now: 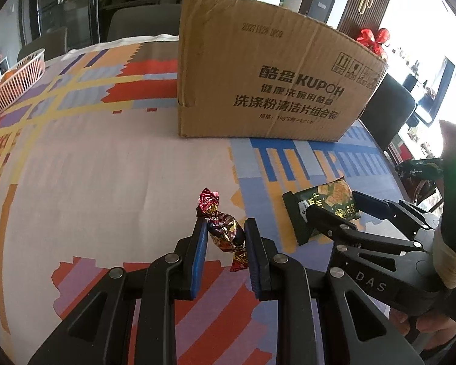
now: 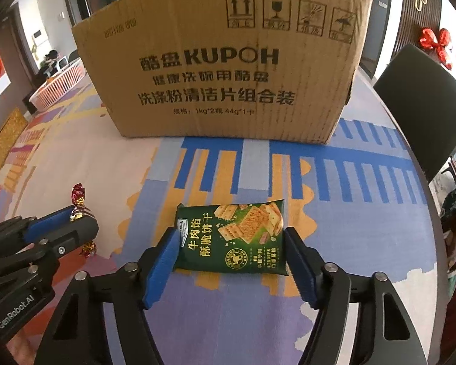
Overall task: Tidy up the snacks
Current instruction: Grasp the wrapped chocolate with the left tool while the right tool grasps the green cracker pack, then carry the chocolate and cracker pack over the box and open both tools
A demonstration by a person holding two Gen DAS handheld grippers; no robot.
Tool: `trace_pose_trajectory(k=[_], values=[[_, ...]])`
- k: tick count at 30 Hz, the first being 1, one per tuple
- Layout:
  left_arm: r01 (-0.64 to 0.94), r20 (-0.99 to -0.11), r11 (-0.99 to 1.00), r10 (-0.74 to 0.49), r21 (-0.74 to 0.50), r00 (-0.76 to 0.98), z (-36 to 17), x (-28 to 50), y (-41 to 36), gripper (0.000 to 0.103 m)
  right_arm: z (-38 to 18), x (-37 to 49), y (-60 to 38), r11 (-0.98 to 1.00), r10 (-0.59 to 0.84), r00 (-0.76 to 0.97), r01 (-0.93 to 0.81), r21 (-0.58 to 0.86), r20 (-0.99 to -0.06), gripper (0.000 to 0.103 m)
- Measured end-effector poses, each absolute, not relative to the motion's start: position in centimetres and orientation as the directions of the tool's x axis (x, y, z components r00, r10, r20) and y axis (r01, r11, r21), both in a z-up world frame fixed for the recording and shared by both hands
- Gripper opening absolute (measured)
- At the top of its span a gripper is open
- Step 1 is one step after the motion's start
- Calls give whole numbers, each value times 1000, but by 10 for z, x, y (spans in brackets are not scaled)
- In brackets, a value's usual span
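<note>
**Both snacks in the jaws, neither yet off the table**

The table [image 2: 364, 213], under a patterned cloth of blue, orange and lilac blocks, carries a large cardboard box [image 2: 222, 60] printed with KUPOH lettering. It stands upright just behind the work area; its inside is hidden from both cameras, so whether any snacks are already in it cannot be told. If the box is the destination, which seems likely, its tall near wall is the one thing in the way: each snack must be lifted over that wall.

In front of the box lies a green cracker packet [image 2: 232, 237], flat on the cloth. The right hand-held gripper [image 2: 232, 261] straddles it with jaws partly apart, one blue pad at each short end; the left pad looks to touch the packet's edge, the right pad sits just beside it, so no firm grip is made yet.

To the left, the left hand-held gripper [image 1: 226, 254] is clamped on a foil-wrapped candy [image 1: 225, 231], its twisted ends sticking out beyond the pads. The candy looks still down at cloth level.

Well off to the far left sits a pink basket [image 1: 18, 79] holding something orange, and dark chairs [image 2: 422, 106] ring the table; neither blocks the reach.
</note>
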State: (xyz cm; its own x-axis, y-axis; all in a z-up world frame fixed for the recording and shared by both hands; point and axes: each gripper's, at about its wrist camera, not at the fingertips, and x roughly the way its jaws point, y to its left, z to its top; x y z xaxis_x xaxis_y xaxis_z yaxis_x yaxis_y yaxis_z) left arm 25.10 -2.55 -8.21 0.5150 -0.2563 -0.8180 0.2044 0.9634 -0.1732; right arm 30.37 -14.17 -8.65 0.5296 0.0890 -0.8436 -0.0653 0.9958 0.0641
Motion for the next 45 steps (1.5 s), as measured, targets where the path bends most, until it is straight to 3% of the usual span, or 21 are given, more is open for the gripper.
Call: trace_pose_trajectory(k=[3, 8, 13, 22, 29, 33, 36, 42, 45], values=[[208, -815, 963, -257, -170, 519, -80, 250, -27, 25, -84, 302, -145, 997, 75, 544, -53, 56, -836, 54], [221, -811, 962, -255, -159, 526, -76, 245, -31, 25, -80, 300, -157, 996, 84, 562, -20, 88, -823, 53], [235, -806, 961, -256, -149, 534, -74, 242, -34, 25, -78, 294, -162, 988, 150, 545, -46, 150, -825, 80], [208, -814, 965, -250, -162, 524, -83, 243, -22, 25, -84, 296, -142, 992, 122, 534, -89, 88, -837, 90], [199, -818, 966, -248, -166, 519, -87, 245, -19, 25, -98, 313, -127, 991, 109, 493, -124, 54, -863, 92], [198, -819, 966, -246, -165, 518, -88, 245, -19, 25, -100, 314, -124, 993, 88, 512, -117, 32, -855, 90], [200, -820, 966, -246, -164, 516, -89, 246, -21, 25, -99, 313, -123, 993, 75, 523, -114, 17, -849, 79], [210, -817, 965, -248, -159, 521, -86, 245, -25, 25, -95, 308, -129, 994, 82, 528, -105, 30, -845, 68], [215, -813, 964, -247, -154, 527, -83, 244, -27, 25, -92, 306, -133, 994, 92, 532, -100, 45, -842, 68]])
